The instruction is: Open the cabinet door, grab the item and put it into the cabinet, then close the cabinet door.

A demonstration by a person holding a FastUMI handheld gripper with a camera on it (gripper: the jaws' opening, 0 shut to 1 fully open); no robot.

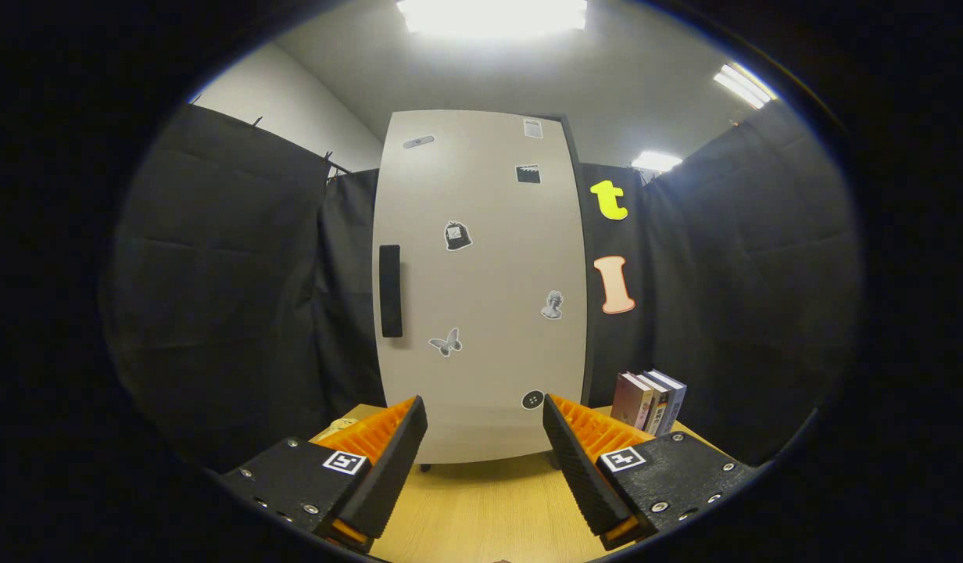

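A small pale thing (339, 426) peeks past the left finger (388, 461) on the wooden counter (481, 508). The gripper (485, 453) holds its fingers wide apart, gripping nothing. Beyond them stands the cabinet (481, 289), door shut, black handle (390, 291) at its left. Right of it, books (649, 401) stand upright.

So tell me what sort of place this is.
Probably a staged test booth, not a real home: black cloth walls surround a wooden table holding a closed cabinet and some books. The open fingers hold nothing.
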